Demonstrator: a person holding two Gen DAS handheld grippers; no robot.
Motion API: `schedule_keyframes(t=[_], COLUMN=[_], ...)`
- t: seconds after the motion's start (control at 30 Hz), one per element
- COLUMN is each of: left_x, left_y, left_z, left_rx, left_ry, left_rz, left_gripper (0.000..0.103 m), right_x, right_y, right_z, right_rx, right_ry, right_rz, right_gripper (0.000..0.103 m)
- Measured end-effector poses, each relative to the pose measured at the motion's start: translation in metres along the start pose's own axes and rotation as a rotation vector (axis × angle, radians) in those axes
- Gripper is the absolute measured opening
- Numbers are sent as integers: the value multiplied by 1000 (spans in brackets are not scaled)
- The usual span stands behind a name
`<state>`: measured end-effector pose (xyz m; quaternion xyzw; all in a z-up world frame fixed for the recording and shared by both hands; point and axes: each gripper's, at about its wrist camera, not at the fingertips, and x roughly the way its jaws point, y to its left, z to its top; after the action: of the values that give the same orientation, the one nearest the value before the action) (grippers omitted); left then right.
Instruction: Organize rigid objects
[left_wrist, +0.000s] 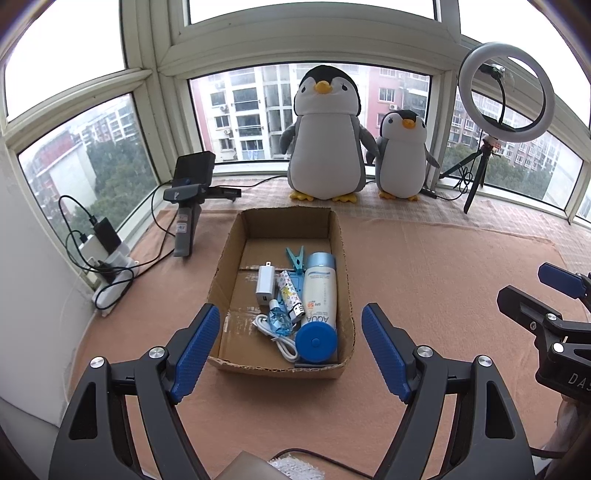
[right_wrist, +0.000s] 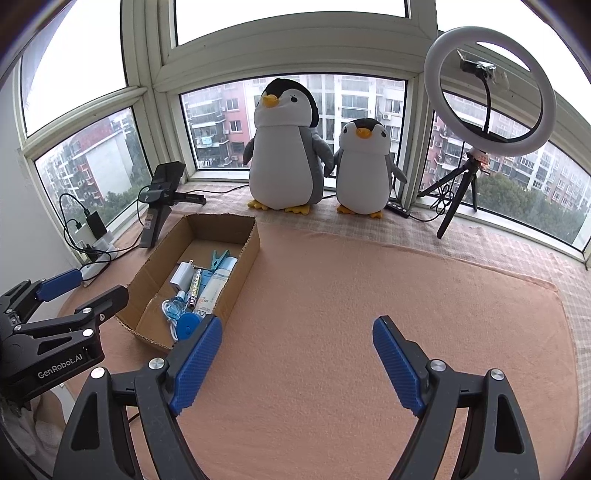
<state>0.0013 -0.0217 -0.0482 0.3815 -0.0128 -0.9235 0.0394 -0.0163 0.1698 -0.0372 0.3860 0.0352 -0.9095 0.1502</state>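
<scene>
The cardboard box (left_wrist: 236, 236) stands open at the top, so the way in from above is free. Its far half is bare floor; the near half is crowded by the sunscreen bottle (left_wrist: 319, 295) along the right wall, with the charger (left_wrist: 265, 284), lighter (left_wrist: 291, 295) and white cable (left_wrist: 277, 338) packed beside it. Right of the box the pink cloth (right_wrist: 369, 295) lies bare and wide. Left of the box a phone stand (left_wrist: 186, 206) and a power strip (left_wrist: 110, 280) with trailing cords narrow the passage. Behind the box two plush penguins (left_wrist: 328, 136) block the sill.
</scene>
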Motion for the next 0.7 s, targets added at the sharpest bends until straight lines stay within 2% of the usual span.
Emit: schedule_keyframes(t=[0.7], left_x=[3], left_y=[0], left_z=[-1], left_rx=[0], left_ry=[4], left_rz=[-3], left_gripper=[80], right_x=[6], right_y=[-2], right_z=[-2], right_rx=[-7], right_ry=[22], right_rz=[-7], right_gripper=[81])
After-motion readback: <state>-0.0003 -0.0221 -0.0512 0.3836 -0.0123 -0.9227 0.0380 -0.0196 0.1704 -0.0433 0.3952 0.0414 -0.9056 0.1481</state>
